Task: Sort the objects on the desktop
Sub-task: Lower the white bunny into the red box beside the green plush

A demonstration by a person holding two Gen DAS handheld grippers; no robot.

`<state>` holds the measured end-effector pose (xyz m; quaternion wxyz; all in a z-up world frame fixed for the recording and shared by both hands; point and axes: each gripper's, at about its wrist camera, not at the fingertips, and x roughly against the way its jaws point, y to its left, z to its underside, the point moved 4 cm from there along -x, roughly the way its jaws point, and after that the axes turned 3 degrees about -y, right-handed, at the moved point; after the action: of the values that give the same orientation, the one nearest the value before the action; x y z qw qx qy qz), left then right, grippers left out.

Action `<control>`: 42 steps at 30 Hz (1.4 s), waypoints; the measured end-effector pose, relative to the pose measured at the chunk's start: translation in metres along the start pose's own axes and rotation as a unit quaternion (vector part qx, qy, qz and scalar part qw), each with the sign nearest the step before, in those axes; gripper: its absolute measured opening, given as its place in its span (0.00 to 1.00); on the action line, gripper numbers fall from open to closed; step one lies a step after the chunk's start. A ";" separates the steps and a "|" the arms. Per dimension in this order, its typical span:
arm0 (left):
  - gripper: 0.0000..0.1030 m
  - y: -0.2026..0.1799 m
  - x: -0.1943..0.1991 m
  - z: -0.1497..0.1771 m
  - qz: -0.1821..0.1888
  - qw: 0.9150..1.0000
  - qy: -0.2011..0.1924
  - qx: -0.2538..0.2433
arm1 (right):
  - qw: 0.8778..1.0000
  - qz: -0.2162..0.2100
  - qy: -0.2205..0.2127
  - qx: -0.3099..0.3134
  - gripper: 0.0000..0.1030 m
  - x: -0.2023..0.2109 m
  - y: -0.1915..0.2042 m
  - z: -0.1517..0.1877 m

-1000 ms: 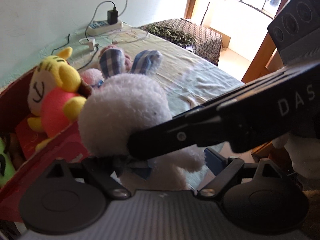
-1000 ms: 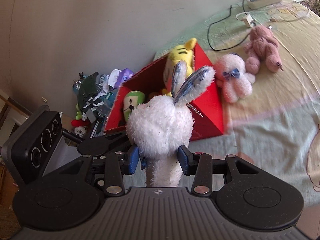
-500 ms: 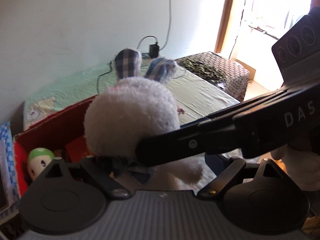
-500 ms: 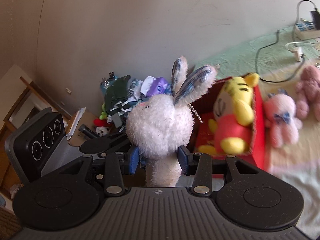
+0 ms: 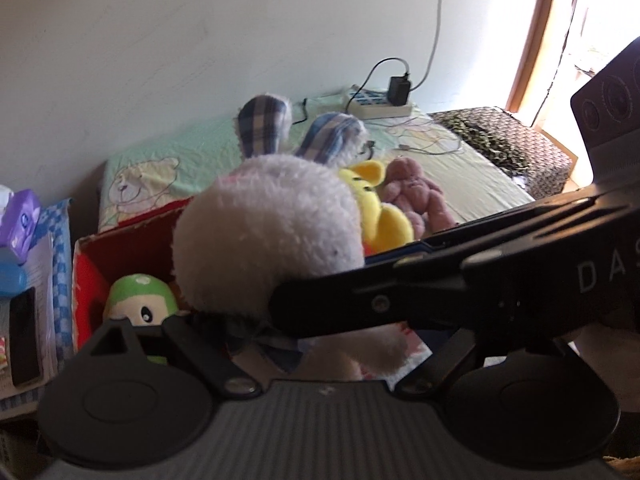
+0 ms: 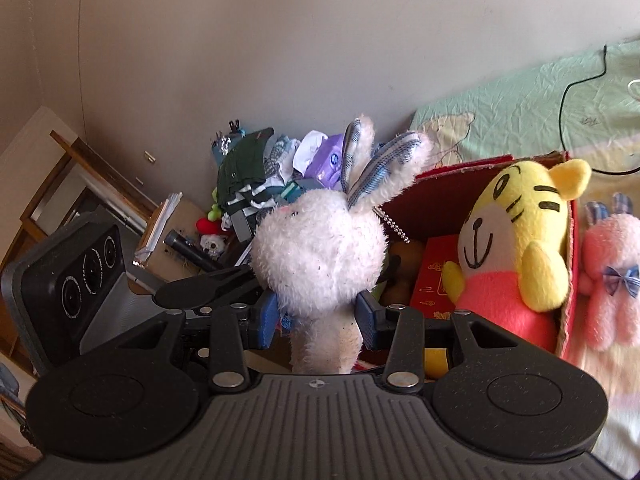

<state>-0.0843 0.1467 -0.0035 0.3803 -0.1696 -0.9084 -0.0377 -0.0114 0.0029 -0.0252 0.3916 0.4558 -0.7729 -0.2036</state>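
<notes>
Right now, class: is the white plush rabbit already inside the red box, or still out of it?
Out. The white rabbit is clamped upright in the right gripper, held beside the red box.

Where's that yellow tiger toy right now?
The yellow tiger sits upright inside the red box, against its right wall in the right wrist view, right of the white bunny, with a pink bunny lying just outside.

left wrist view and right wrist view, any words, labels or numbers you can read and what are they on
"DAS": white letters on the black right tongs, cut off by the frame edge.
Purple tissue pack: round logo, too blurred to read.
Red packet in the red box: gold marks, unreadable.
</notes>
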 end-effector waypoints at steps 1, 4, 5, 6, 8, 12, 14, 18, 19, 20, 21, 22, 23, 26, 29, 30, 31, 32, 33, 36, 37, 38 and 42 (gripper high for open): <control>0.87 0.003 -0.005 0.000 -0.005 1.000 0.005 0.003 | 1.000 -0.001 0.004 0.000 0.43 -0.004 -0.003 0.000; 0.87 0.013 -0.024 0.001 -0.016 1.000 0.019 0.012 | 1.000 0.001 0.011 0.001 0.42 -0.016 -0.013 -0.004; 0.87 0.015 -0.028 0.001 -0.019 0.999 0.022 0.015 | 1.000 0.002 0.014 0.000 0.41 -0.018 -0.015 -0.005; 0.87 0.018 -0.034 0.001 -0.020 0.999 0.025 0.019 | 1.000 0.002 0.016 -0.002 0.41 -0.021 -0.019 -0.006; 0.87 0.021 -0.042 0.002 -0.022 0.999 0.032 0.027 | 1.000 0.001 0.019 -0.007 0.41 -0.026 -0.025 -0.007; 0.88 0.028 -0.057 0.006 -0.027 0.998 0.049 0.040 | 0.999 0.012 0.030 0.000 0.37 -0.035 -0.030 -0.004; 0.88 0.032 -0.064 0.010 -0.028 0.997 0.059 0.051 | 0.999 0.020 0.038 0.006 0.36 -0.039 -0.034 -0.001; 0.88 0.040 -0.074 0.015 -0.029 0.995 0.071 0.065 | 0.999 0.028 0.047 0.003 0.36 -0.050 -0.043 0.003; 0.88 0.042 -0.077 0.016 -0.030 0.995 0.073 0.068 | 0.998 0.030 0.048 0.003 0.35 -0.052 -0.045 0.004; 0.88 0.044 -0.079 0.017 -0.030 0.994 0.075 0.071 | 0.998 0.031 0.049 0.004 0.35 -0.054 -0.046 0.005; 0.88 0.045 -0.081 0.018 -0.029 0.994 0.078 0.074 | 0.998 0.032 0.050 0.005 0.35 -0.056 -0.047 0.005; 0.88 0.047 -0.082 0.019 -0.029 0.993 0.080 0.077 | 0.998 0.034 0.050 0.008 0.35 -0.057 -0.048 0.005; 0.88 0.048 -0.083 0.019 -0.030 0.993 0.081 0.078 | 0.998 0.034 0.051 0.010 0.35 -0.059 -0.048 0.004; 0.88 0.051 -0.087 0.021 -0.038 0.993 0.084 0.074 | 0.998 0.044 0.053 0.016 0.33 -0.064 -0.048 0.002; 0.88 0.055 -0.091 0.023 -0.038 0.992 0.089 0.078 | 0.995 0.070 0.057 0.033 0.29 -0.070 -0.046 0.001; 0.88 0.056 -0.091 0.023 -0.034 0.992 0.089 0.081 | 0.995 0.076 0.057 0.040 0.28 -0.071 -0.045 0.002; 0.88 0.057 -0.091 0.023 -0.032 0.992 0.090 0.083 | 0.994 0.079 0.057 0.044 0.28 -0.072 -0.045 0.002; 0.88 0.057 -0.092 0.024 -0.031 0.992 0.090 0.083 | 0.994 0.081 0.057 0.046 0.27 -0.073 -0.045 0.002; 0.88 0.058 -0.092 0.024 -0.030 0.992 0.090 0.083 | 0.994 0.082 0.056 0.047 0.27 -0.073 -0.047 0.002; 0.88 0.058 -0.093 0.024 -0.032 0.992 0.096 0.082 | 0.993 0.093 0.058 0.049 0.25 -0.075 -0.049 0.002; 0.88 0.058 -0.093 0.023 -0.034 0.992 0.096 0.080 | 0.992 0.098 0.058 0.053 0.24 -0.076 -0.048 0.003; 0.88 0.057 -0.093 0.024 -0.036 0.992 0.096 0.078 | 0.991 0.104 0.058 0.058 0.24 -0.077 -0.047 0.003; 0.86 0.057 -0.094 0.024 -0.039 0.992 0.099 0.074 | 0.989 0.120 0.055 0.066 0.22 -0.080 -0.047 0.005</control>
<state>-0.0198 0.1791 -0.0906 0.4781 -0.1007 -0.8725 -0.0024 0.0326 0.0479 -0.0932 0.4236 0.3954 -0.8112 -0.0782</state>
